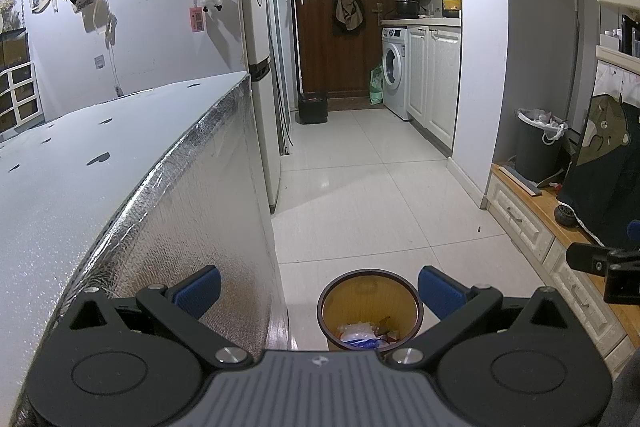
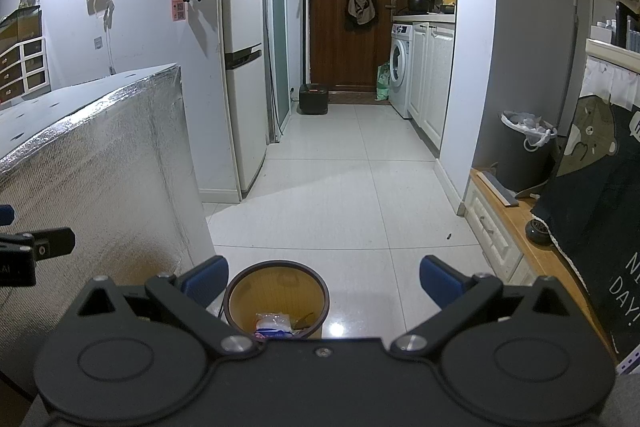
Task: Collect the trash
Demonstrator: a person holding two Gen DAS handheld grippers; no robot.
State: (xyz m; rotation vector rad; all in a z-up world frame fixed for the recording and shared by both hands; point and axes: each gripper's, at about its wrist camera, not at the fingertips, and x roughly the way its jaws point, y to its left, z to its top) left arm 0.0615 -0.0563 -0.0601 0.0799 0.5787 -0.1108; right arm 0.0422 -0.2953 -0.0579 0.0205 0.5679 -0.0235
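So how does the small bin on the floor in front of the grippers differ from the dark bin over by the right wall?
The small bin is tan inside with a dark rim; the dark bin is charcoal grey.
The small bin shows no liner, while the dark bin has a white bag folded over its rim.
The small bin stands on the tiled floor; the dark bin stands on a raised wooden ledge.
Both are round, open-topped and upright.

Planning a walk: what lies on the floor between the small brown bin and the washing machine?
Bare tile between small brown bin and washing machine, per the right wrist view.
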